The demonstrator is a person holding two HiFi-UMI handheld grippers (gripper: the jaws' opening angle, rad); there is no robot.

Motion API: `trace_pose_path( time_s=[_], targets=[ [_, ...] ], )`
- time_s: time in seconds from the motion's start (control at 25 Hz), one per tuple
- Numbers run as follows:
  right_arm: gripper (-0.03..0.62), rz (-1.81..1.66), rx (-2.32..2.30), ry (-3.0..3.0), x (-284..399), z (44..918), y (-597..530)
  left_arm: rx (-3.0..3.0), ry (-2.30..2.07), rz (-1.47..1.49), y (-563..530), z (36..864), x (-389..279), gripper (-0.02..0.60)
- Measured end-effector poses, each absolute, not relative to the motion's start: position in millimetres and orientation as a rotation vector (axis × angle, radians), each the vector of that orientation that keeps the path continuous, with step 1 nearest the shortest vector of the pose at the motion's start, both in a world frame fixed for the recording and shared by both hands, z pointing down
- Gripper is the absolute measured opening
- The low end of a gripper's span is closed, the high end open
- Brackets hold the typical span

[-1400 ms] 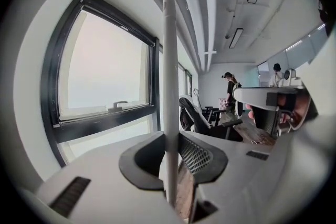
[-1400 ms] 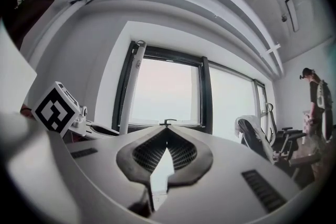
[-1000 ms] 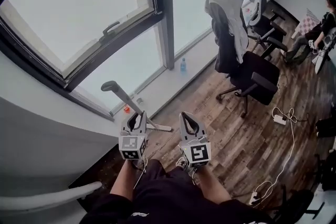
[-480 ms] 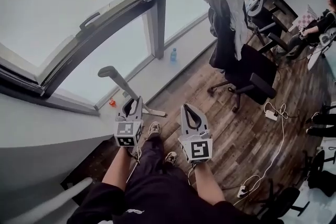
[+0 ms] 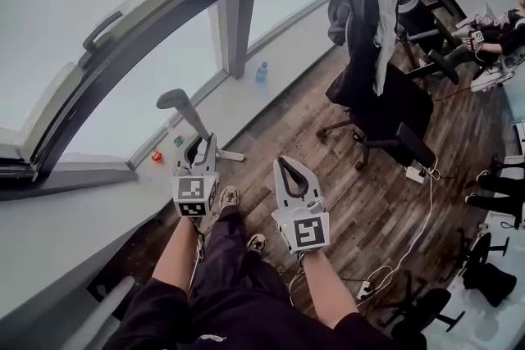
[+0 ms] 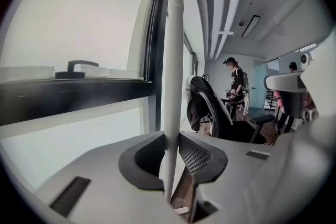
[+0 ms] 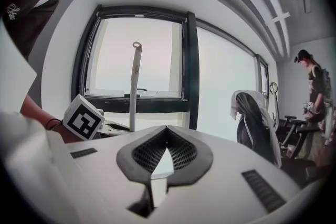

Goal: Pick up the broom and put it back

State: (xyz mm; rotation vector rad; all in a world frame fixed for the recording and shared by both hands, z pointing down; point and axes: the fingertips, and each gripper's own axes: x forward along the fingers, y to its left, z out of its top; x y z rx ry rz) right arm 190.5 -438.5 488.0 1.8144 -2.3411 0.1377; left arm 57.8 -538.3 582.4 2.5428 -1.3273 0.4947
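The broom is a white pole [image 6: 173, 60] with a grey curved top end [image 5: 172, 99]; it stands nearly upright in front of the window. My left gripper [image 5: 203, 150] is shut on the pole partway down, and the left gripper view shows the pole pinched between the dark pads [image 6: 195, 153]. A white part of the broom [image 5: 233, 156] sticks out to the right just beyond the jaws. My right gripper [image 5: 287, 170] hangs beside it, to the right, shut with nothing in it. In the right gripper view the pole [image 7: 133, 86] rises behind the left gripper's marker cube [image 7: 84, 119].
A low window sill [image 5: 205, 106] carries a blue bottle [image 5: 262, 72] and small red and green items [image 5: 157, 154]. A black office chair [image 5: 381, 94] draped with a grey cloth stands to the right. A power strip with cable [image 5: 414, 174] lies on the wooden floor. People sit at far right.
Both grippers have moved towards the window sill and lower, the left one carrying the broom along. The chair and bottle now appear nearer. Neither grip has changed.
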Motion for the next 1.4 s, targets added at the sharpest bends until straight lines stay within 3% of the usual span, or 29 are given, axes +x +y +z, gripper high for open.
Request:
trace_pose_path(
  time_s=[0.68, 1.0, 1.4],
  targets=[
    [0.021, 0.305, 1.861, -2.249, 213, 559, -558, 2.443, -1.178, 0.651, -721, 745, 106, 0.083],
    [0.021, 0.274, 1.911, -2.177, 249, 570, -588, 2.488, -1.141, 0.618, -797, 753, 150, 0.081],
    [0.021, 0.291, 1.919, -2.195, 245, 552, -609, 2.485, -1.117, 0.636, -840, 762, 183, 0.081]
  ],
)
